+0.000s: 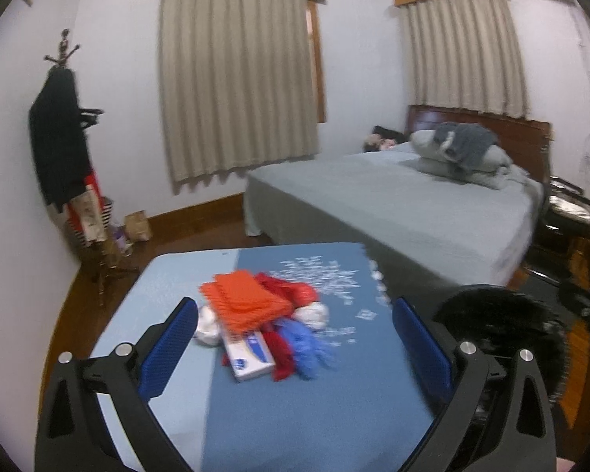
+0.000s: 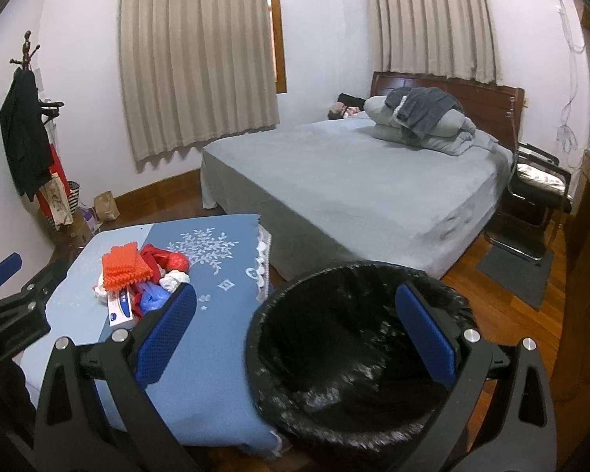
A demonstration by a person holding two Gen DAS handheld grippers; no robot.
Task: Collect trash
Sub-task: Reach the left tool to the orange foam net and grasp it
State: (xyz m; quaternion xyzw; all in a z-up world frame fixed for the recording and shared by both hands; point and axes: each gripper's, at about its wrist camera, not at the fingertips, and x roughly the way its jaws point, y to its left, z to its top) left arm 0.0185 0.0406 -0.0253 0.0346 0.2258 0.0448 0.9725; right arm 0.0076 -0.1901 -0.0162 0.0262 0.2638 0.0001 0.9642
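From my left camera I see a low table under a blue embroidered cloth (image 1: pixel 334 393) in a bedroom, a grey-sheeted bed (image 1: pixel 413 204) beyond. The heap of trash (image 1: pixel 255 314), an orange knobbly mat over red and blue crumpled plastic, white wads and what looks like a flat carton, lies mid-table. My left gripper (image 1: pixel 295 338) gapes wide, empty.

From the right camera, a round bin lined with glossy black plastic (image 2: pixel 354 354) stands just beside the table's right edge. My right gripper (image 2: pixel 295 326) is spread wide above it, holding nothing.

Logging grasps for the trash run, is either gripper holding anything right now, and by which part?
Nothing is held. The left gripper is open above the trash pile; the right gripper is open over the bin.
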